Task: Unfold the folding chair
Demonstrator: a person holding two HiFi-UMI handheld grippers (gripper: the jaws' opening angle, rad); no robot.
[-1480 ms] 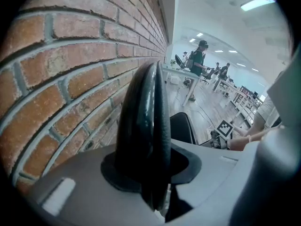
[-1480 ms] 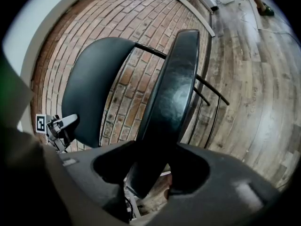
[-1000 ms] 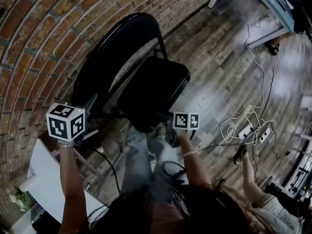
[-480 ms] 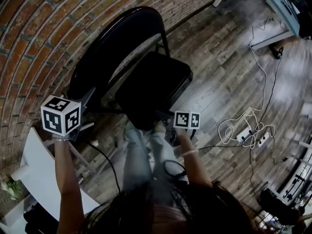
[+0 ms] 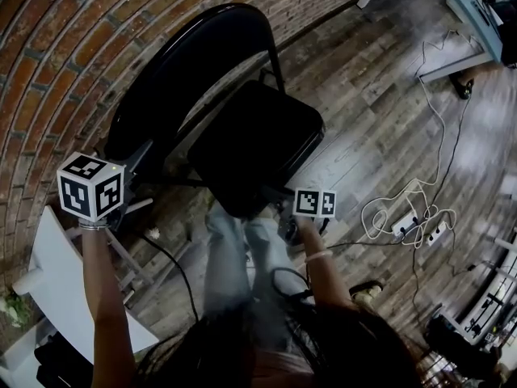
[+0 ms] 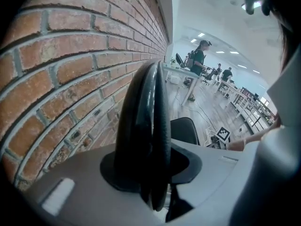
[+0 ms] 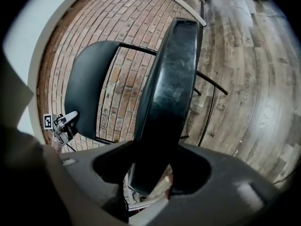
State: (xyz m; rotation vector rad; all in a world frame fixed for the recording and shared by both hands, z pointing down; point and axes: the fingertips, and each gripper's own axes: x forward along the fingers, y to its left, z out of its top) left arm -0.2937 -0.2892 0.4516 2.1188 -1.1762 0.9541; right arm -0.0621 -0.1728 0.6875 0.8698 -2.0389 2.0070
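A black folding chair stands against the brick wall, its curved backrest [image 5: 194, 63] upright and its padded seat [image 5: 258, 140] swung partly out from it. My left gripper [image 5: 133, 164] is shut on the backrest's side edge; in the left gripper view the backrest [image 6: 143, 140] runs straight up from between the jaws of the left gripper [image 6: 153, 192]. My right gripper [image 5: 283, 208] is shut on the seat's front edge; in the right gripper view the seat [image 7: 169, 93] fills the gap of the right gripper [image 7: 150, 178], with the backrest [image 7: 87, 88] behind it.
The brick wall [image 5: 65, 47] lies behind the chair. A white table [image 5: 56, 289] stands at lower left. A power strip with white cables [image 5: 420, 225] lies on the wood floor at right, a desk leg [image 5: 452, 63] beyond. The person's legs [image 5: 234, 257] stand just before the seat.
The right gripper has moved slightly down and right with the seat's front edge, bringing the seat further out from the backrest. The left gripper keeps its hold on the backrest.
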